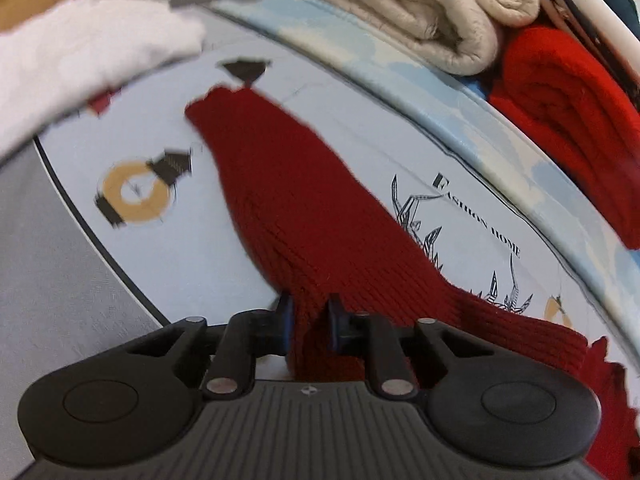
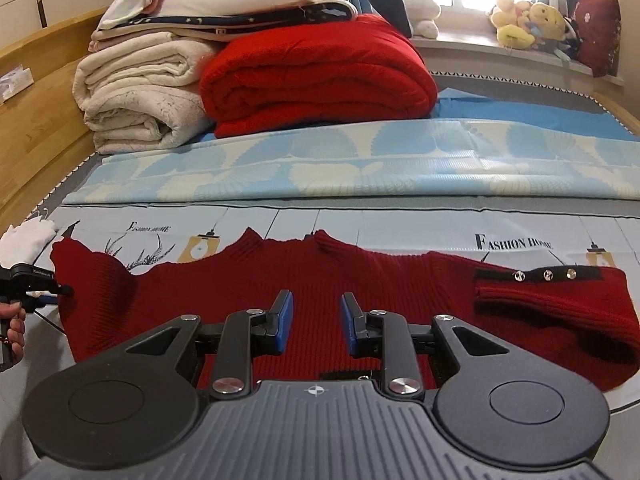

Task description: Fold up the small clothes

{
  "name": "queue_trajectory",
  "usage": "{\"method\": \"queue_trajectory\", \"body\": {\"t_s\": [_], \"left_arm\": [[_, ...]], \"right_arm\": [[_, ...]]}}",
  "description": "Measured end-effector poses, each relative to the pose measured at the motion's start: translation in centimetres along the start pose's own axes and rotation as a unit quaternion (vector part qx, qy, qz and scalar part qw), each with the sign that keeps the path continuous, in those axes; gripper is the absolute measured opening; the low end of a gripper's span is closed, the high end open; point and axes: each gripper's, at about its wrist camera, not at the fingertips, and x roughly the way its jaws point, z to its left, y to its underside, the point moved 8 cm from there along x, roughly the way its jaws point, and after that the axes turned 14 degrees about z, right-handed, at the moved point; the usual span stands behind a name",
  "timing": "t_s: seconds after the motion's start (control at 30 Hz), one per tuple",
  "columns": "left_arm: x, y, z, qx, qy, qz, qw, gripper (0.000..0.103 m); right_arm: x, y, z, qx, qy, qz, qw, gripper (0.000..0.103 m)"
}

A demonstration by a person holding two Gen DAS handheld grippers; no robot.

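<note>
A dark red knitted sweater [image 2: 304, 300] lies spread flat on a pale printed mat [image 2: 400, 224], its collar toward the mat's far edge. The left gripper [image 1: 310, 316] is clamped on the sweater's left sleeve [image 1: 280, 184], the knit bunched between its blue pads [image 1: 286, 312]; the sleeve runs away from the fingers across the mat. The right gripper [image 2: 316, 320] hovers over the middle of the sweater's body with its fingers apart, holding nothing. The other sleeve [image 2: 560, 300], with three metal studs, is folded over near the mat's right edge. Beyond the far edge sit a folded bright red blanket [image 2: 316, 76] and cream blankets [image 2: 140, 100].
</note>
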Motion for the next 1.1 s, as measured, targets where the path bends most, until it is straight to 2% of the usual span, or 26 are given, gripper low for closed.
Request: {"method": "queue_trajectory", "body": {"t_s": [0.13, 0.23, 0.33, 0.4, 0.43, 0.5, 0.57, 0.6, 0.63, 0.67, 0.7, 0.73, 0.77, 0.83, 0.9, 0.97, 1.03, 1.1], "left_arm": [[-3.7, -0.3, -3.0, 0.047, -0.058, -0.042, 0.9963, 0.016], [-9.1, 0.4, -7.6, 0.095, -0.052, -0.096, 0.9894, 0.016], [-13.5, 3.4, -13.7, 0.194, -0.047, -0.131, 0.9711, 0.016], [-15.4, 7.0, -17.9, 0.269, -0.035, -0.137, 0.9528, 0.016], [-16.0, 9.5, -20.3, 0.314, -0.028, -0.136, 0.9390, 0.016], [-16.1, 14.1, -23.6, 0.379, -0.009, -0.124, 0.9170, 0.017], [-15.2, 19.1, -26.4, 0.418, 0.043, -0.086, 0.9031, 0.024], [-14.5, 20.9, -27.0, 0.425, 0.071, -0.061, 0.9001, 0.038], [-13.5, 22.7, -27.6, 0.422, 0.107, -0.021, 0.9002, 0.051], [-12.6, 23.8, -27.8, 0.413, 0.118, 0.020, 0.9029, 0.052], [-11.7, 24.3, -27.8, 0.404, 0.115, 0.058, 0.9059, 0.052], [-11.5, 24.1, -27.8, 0.389, 0.122, 0.072, 0.9103, 0.052], [-11.7, 23.4, -27.6, 0.374, 0.132, 0.067, 0.9157, 0.052], [-11.9, 20.7, -26.3, 0.329, 0.138, 0.053, 0.9325, 0.052], [-11.6, 17.9, -24.7, 0.284, 0.120, 0.039, 0.9506, 0.052], [-10.5, 16.0, -22.6, 0.236, 0.096, 0.041, 0.9661, 0.052], [-9.0, 15.0, -21.1, 0.193, 0.094, 0.070, 0.9742, 0.052], [-7.7, 14.5, -20.4, 0.160, 0.092, 0.103, 0.9775, 0.052]], "right_arm": [[0.3, 0.1, -0.2, -0.001, 0.010, 0.010, 1.000, 0.028], [0.8, 0.3, -0.6, 0.006, 0.025, 0.033, 0.999, 0.028], [1.3, 0.7, -1.4, 0.025, 0.027, 0.051, 0.998, 0.028], [1.4, 0.9, -1.9, 0.039, 0.026, 0.061, 0.997, 0.028], [1.3, 0.9, -2.1, 0.045, 0.023, 0.063, 0.997, 0.028], [0.9, 0.9, -2.5, 0.055, 0.020, 0.061, 0.996, 0.028], [0.6, 0.8, -2.9, 0.061, 0.025, 0.059, 0.996, 0.028], [0.5, 0.9, -3.2, 0.064, 0.029, 0.059, 0.996, 0.028], [0.5, 0.9, -3.4, 0.070, 0.032, 0.061, 0.995, 0.028], [0.5, 1.0, -3.7, 0.076, 0.034, 0.063, 0.995, 0.028], [0.4, 1.1, -3.9, 0.083, 0.035, 0.064, 0.994, 0.028], [0.4, 1.1, -4.1, 0.087, 0.038, 0.064, 0.993, 0.028], [0.3, 1.2, -4.2, 0.090, 0.042, 0.065, 0.993, 0.028], [0.1, 1.1, -4.3, 0.093, 0.043, 0.062, 0.993, 0.028], [0.0, 0.9, -4.2, 0.091, 0.041, 0.057, 0.993, 0.028], [0.1, 0.9, -3.9, 0.087, 0.041, 0.056, 0.994, 0.028], [0.5, 1.0, -3.7, 0.084, 0.038, 0.060, 0.994, 0.028], [1.2, 1.2, -3.1, 0.078, 0.032, 0.068, 0.994, 0.028]]}}
